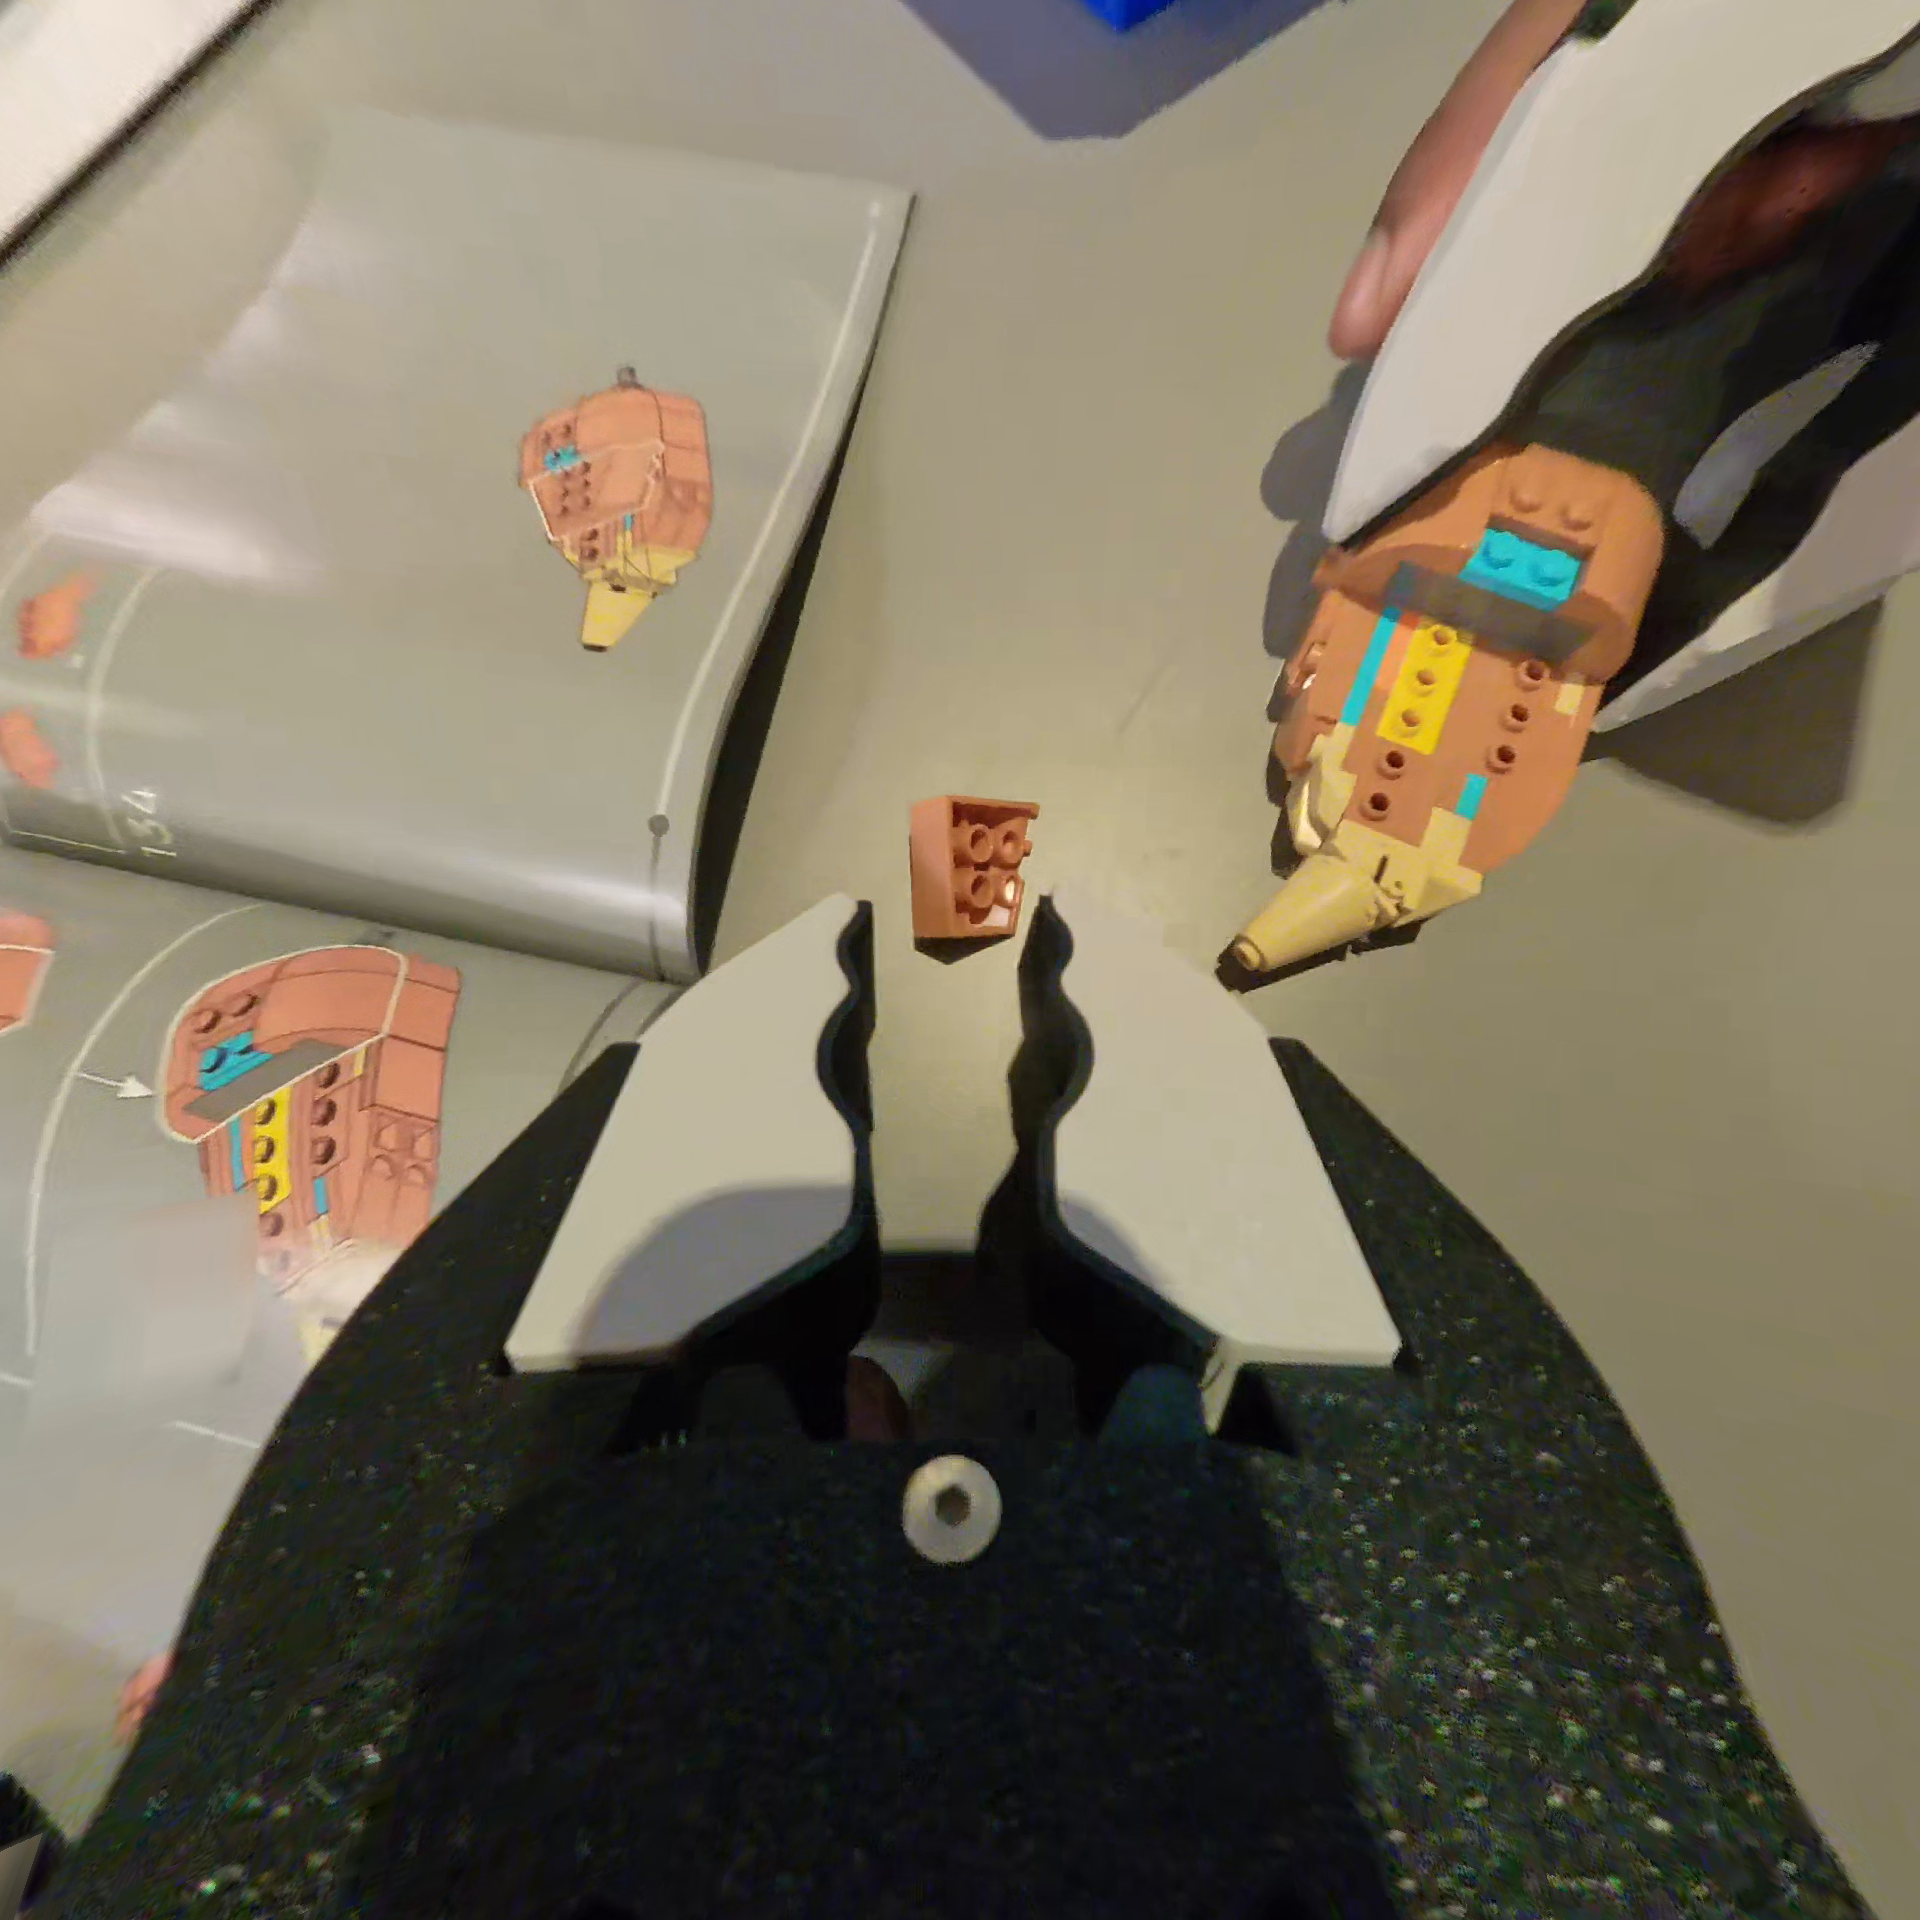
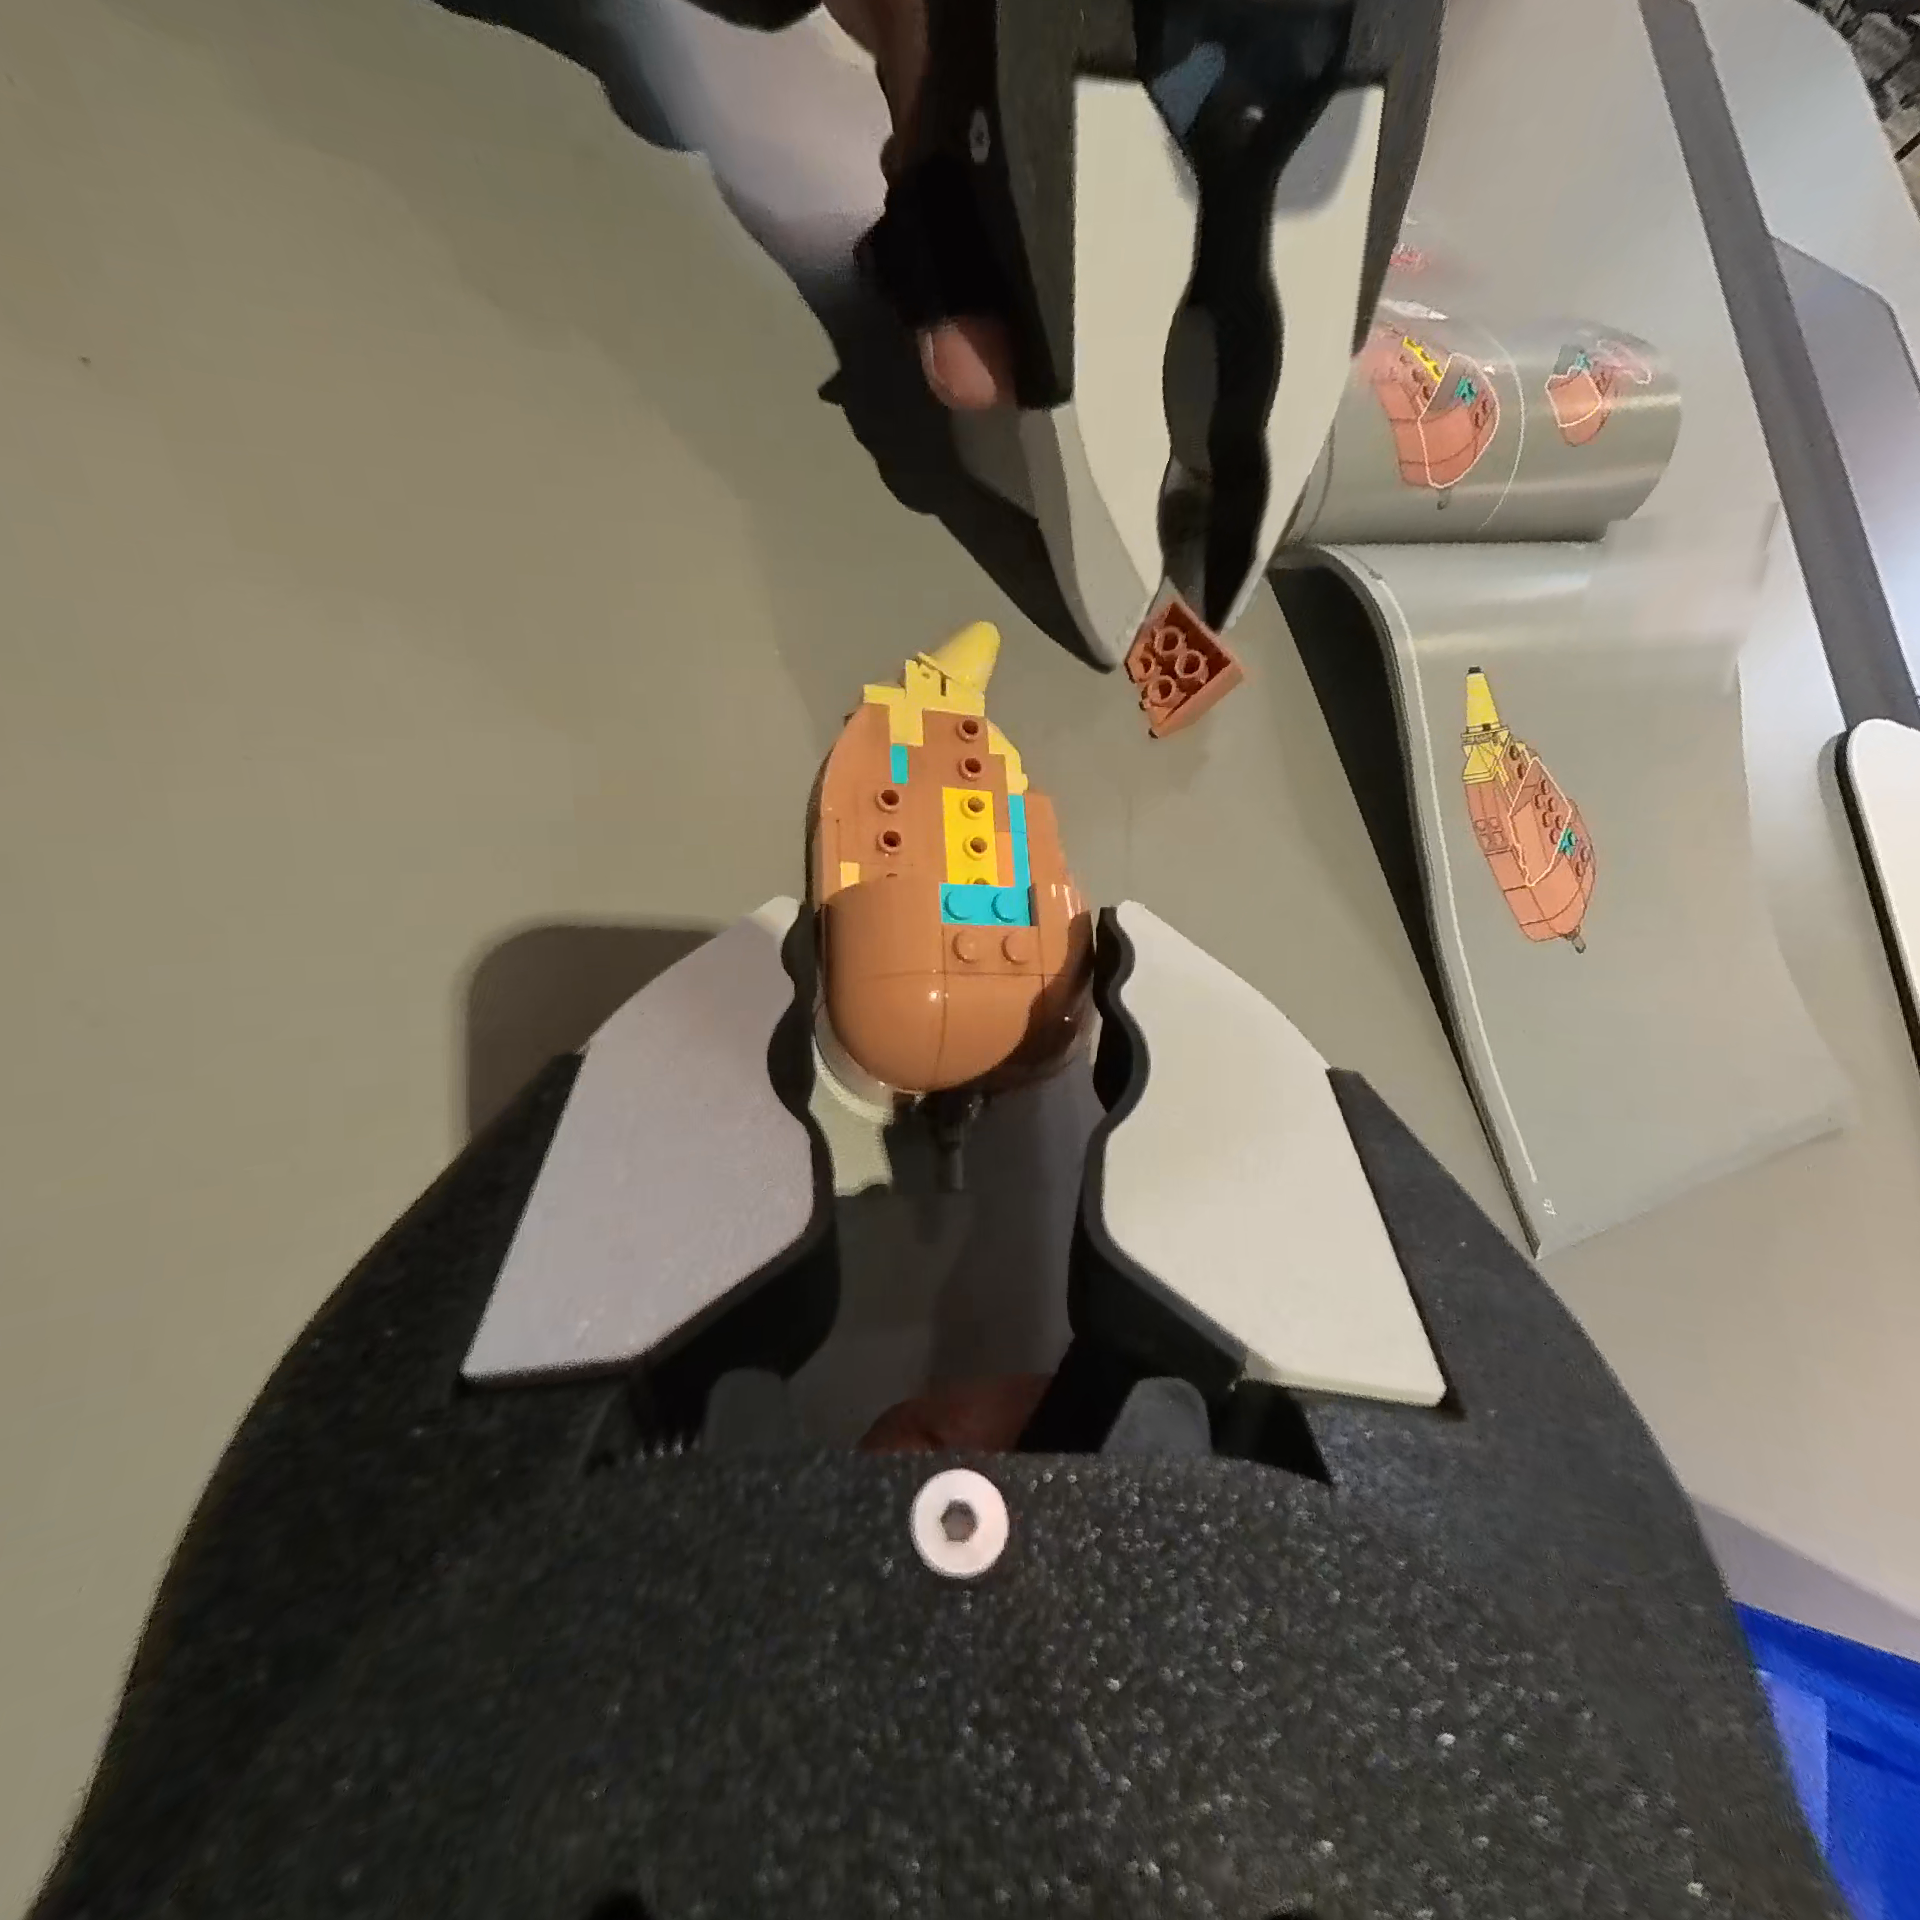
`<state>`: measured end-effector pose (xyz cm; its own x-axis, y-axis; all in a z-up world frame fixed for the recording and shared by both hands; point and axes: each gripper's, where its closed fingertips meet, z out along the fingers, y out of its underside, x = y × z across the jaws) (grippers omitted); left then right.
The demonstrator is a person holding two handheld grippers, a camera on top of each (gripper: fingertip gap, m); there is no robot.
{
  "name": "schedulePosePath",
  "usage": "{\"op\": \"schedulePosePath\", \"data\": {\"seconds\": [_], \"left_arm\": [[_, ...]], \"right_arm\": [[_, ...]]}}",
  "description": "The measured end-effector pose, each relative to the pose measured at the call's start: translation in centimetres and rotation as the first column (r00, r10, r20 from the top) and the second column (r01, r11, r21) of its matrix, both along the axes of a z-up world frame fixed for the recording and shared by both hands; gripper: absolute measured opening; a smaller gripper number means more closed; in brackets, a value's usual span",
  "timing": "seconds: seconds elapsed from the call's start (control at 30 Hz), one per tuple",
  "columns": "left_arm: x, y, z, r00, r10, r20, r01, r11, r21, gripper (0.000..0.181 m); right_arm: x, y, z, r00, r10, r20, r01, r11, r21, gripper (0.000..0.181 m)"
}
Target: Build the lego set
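A small brown brick (image 1: pixel 971 873) lies with its underside up on the grey table (image 1: pixel 1060 468), just beyond the tips of my left gripper (image 1: pixel 951 920), which is open and empty. The right wrist view shows the brick (image 2: pixel 1184 670) at the left gripper's (image 2: pixel 1184 608) tips. My right gripper (image 2: pixel 956 925) is shut on the rounded rear of a brown lego model (image 2: pixel 935 810) with yellow and teal studs and a tan pointed nose. In the left wrist view the model (image 1: pixel 1455 707) rests at the right, nose toward me, held by the right gripper (image 1: pixel 1465 623).
An open instruction booklet (image 1: pixel 416 571) lies left of the brick, its pages curling up; in the right wrist view it (image 2: pixel 1558 831) is on the right. A blue object (image 1: pixel 1143 16) sits at the table's far edge. A white-edged object (image 2: pixel 1891 852) is far right.
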<state>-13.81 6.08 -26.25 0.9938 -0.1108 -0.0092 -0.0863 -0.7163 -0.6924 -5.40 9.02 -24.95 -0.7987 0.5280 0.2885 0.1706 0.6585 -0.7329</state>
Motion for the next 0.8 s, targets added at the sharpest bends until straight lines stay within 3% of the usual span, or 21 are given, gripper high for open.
{"op": "schedulePosePath", "data": {"seconds": [0.23, 0.43, 0.5, 0.6, 0.7, 0.8], "left_arm": [[0.0, 1.0, 0.4, 0.999, -0.013, -0.047, 0.015, 0.999, 0.048, 0.013], [1.2, 2.2, 2.3, 0.949, -0.104, -0.298, 0.158, 0.974, 0.163, 0.013], [1.9, 2.6, 3.4, 0.888, -0.146, -0.436, 0.251, 0.948, 0.193, 0.013], [3.5, 2.7, 4.1, 0.724, -0.21, -0.657, 0.399, 0.904, 0.15, 0.014], [4.5, 2.7, 3.7, 0.57, -0.247, -0.784, 0.458, 0.888, 0.053, 0.014], [5.5, 2.8, 4.3, 0.505, -0.238, -0.83, 0.492, 0.869, 0.05, 0.014]], "right_arm": [[0.4, -0.1, 0.5, 1.0, 0.018, 0.025, -0.018, 0.999, -0.035, 0.052], [-0.1, 0.3, 2.1, 0.998, -0.017, 0.053, 0.024, 0.991, -0.129, 0.051], [-0.6, 0.7, 2.6, 0.997, -0.056, 0.057, 0.064, 0.986, -0.152, 0.049], [-0.9, 0.7, 2.8, 0.994, -0.077, 0.076, 0.089, 0.982, -0.169, 0.047], [-0.7, 0.3, 2.7, 0.994, -0.073, 0.078, 0.085, 0.983, -0.165, 0.046], [-1.1, 0.1, 2.8, 0.99, -0.105, 0.098, 0.121, 0.977, -0.178, 0.044]]}}
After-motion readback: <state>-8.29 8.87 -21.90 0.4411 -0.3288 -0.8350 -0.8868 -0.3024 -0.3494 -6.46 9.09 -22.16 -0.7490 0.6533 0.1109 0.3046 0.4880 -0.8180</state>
